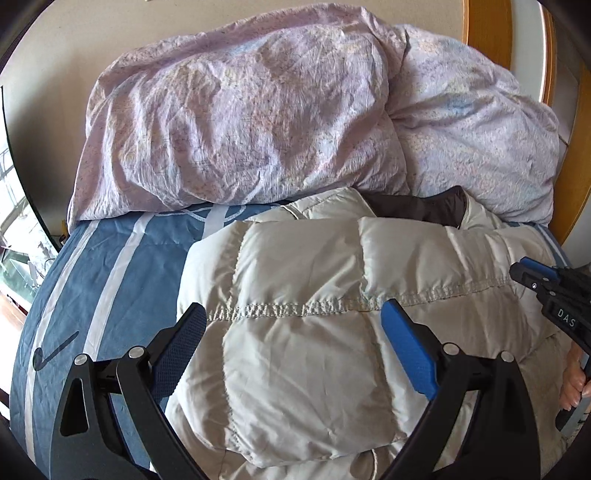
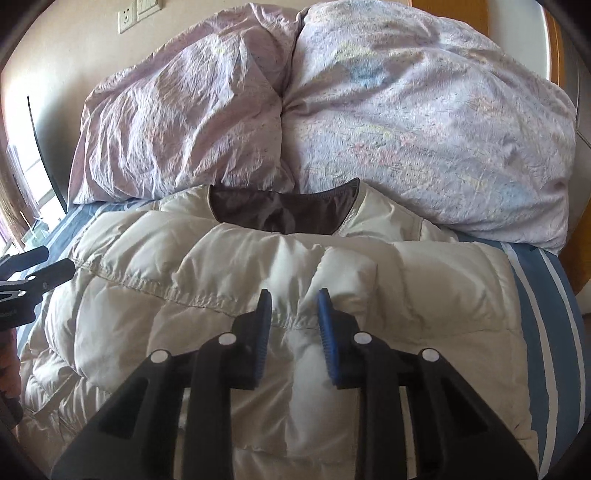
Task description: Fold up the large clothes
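- From the left wrist camera, a cream quilted down jacket (image 1: 314, 314) lies spread on a bed covered by a blue sheet with white stripes (image 1: 110, 288).
- The left gripper (image 1: 293, 325) hangs just above the jacket with its two fingers wide apart, nothing held between them; the stitched seam (image 1: 280, 309) across the jacket runs between the fingertips.
- Beyond the jacket, a crumpled lilac duvet (image 1: 258, 122) is heaped against the wall, and its lower edge touches the jacket's collar end.
- The jacket's dark brown lining (image 1: 417, 208) shows at the neck opening, right against the duvet.
- At the jacket's right edge the right gripper (image 1: 532, 275) comes into view, blue and black; from here I cannot tell how far its fingers stand apart.
- A wooden headboard (image 1: 487, 29) stands behind the duvet, on the right.

- From the right wrist camera, the same jacket (image 2: 184, 273) fills the middle, with its brown lining (image 2: 280, 210) at the far end under the duvet (image 2: 406, 122).
- The right gripper (image 2: 293, 295) has its fingers drawn close, with a puckered ridge of jacket fabric along the seam pinched up between the blue pads (image 2: 327, 321).
- The left gripper (image 2: 44, 266) shows at the jacket's left edge as black fingers set apart.
- The striped sheet (image 2: 546, 295) shows to the right of the jacket.
- A wall socket (image 2: 127, 18) sits above the duvet, on the left.
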`<state>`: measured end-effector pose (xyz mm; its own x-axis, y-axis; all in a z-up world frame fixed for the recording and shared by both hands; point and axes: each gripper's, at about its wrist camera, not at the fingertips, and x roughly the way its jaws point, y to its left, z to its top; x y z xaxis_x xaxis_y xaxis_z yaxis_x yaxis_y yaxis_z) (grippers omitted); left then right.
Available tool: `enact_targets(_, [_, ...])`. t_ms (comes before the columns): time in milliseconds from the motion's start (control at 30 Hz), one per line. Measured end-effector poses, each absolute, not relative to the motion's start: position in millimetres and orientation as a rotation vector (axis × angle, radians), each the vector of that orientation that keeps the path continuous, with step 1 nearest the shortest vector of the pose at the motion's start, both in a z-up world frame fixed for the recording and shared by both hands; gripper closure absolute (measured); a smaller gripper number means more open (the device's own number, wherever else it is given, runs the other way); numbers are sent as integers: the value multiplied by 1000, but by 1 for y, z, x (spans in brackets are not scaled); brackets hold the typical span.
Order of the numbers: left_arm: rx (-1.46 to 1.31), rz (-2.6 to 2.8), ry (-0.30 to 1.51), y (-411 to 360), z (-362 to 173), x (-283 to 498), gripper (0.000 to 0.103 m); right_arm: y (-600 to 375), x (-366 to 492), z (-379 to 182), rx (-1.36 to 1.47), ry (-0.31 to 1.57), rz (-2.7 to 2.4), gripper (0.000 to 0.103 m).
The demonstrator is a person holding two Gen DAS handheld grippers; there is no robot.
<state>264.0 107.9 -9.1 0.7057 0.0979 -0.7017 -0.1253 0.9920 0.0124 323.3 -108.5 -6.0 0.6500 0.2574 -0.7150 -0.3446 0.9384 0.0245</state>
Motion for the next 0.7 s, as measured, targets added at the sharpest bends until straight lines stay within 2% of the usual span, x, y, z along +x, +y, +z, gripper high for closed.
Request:
enact_targets(400, [-26,163,883,114,-63,294,1,-88,333,-62,-249,842,311,77])
enact_targets(700, [-26,163,884,114,-68,298,1,-78,326,-81,-319,809,282,76])
